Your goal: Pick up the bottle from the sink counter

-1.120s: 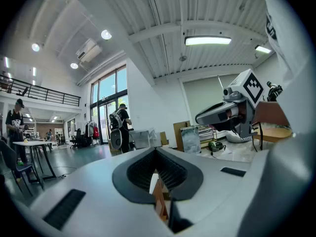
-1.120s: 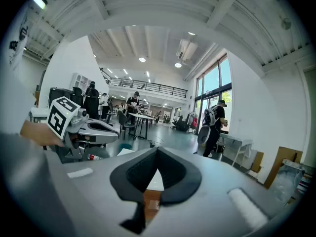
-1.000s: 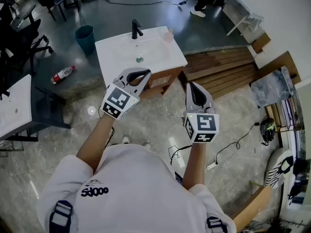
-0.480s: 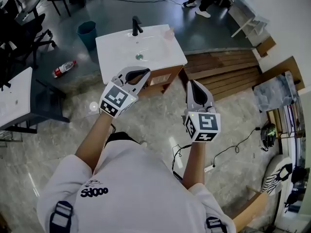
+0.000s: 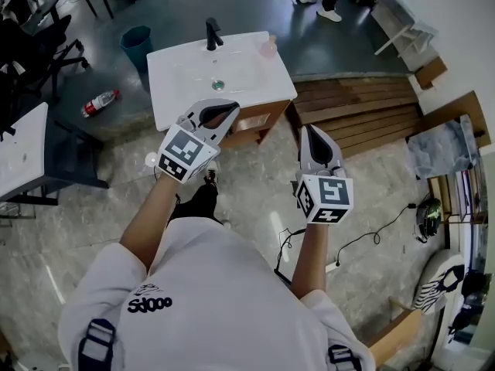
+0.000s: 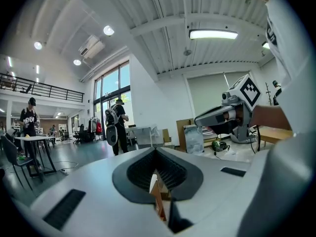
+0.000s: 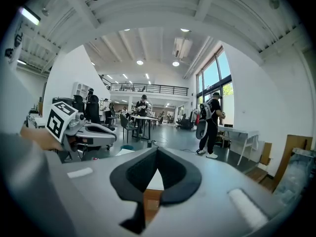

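left gripper (image 5: pixel 230 114) and right gripper (image 5: pixel 307 133), jaws closed, empty; bottle (image 5: pixel 267 47) (pinkish, on sink tabletop (image 5: pixel 166 91)) lies well ahead, so right jaws should open early.

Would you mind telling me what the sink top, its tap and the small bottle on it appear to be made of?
Sink top: glossy white, probably ceramic or cast resin, judging by its smooth moulded basin. Tap: matt black, likely coated metal. Bottle: pale pink and translucent-looking, probably plastic; too small to be sure.

Pale pink bottle (image 5: pixel 267 47) on white sink counter (image 5: pixel 174 91), far right corner.
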The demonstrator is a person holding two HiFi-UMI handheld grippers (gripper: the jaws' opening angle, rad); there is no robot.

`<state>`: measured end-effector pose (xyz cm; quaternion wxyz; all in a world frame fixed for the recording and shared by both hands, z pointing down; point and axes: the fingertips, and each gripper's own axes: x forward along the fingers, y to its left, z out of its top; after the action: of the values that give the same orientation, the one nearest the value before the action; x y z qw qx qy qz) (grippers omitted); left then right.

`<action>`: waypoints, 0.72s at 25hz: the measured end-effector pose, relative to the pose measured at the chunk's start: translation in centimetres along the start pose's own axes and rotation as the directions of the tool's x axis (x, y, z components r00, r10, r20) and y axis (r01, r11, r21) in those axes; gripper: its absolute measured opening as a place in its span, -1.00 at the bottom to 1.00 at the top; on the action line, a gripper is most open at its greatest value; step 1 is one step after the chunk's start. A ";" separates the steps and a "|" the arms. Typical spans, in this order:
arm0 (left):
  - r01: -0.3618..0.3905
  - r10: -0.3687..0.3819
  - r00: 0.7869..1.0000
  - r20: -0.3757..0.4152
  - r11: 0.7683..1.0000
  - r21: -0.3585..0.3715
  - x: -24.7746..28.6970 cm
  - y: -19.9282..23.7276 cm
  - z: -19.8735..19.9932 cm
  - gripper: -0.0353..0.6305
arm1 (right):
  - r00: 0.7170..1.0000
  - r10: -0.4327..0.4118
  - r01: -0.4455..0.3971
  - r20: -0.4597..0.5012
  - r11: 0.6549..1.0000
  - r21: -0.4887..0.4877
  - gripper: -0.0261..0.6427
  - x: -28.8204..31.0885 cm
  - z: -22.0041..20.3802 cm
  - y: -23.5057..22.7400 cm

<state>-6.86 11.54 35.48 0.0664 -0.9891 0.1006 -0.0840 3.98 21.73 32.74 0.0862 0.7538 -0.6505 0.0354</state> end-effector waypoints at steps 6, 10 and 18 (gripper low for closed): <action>-0.006 0.006 1.000 -0.012 1.000 0.031 5.1 3.3 -0.6 -0.88 | 1.000 -0.007 0.007 0.002 1.000 -0.012 -0.89 4.7 0.2 -3.2; -0.008 0.007 1.000 0.004 1.000 0.026 8.8 6.5 -0.1 -0.88 | 1.000 -0.006 0.006 -0.003 1.000 -0.028 -0.89 8.8 1.1 -5.5; 0.009 -0.009 1.000 -0.003 1.000 0.008 14.7 12.4 -0.1 -0.88 | 1.000 -0.012 0.012 -0.026 1.000 -0.023 -0.89 16.9 1.9 -8.6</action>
<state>4.95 -3.58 35.95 0.0697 -0.9892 0.0958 -0.0860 14.91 6.14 32.97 0.1036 0.7561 -0.6451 0.0372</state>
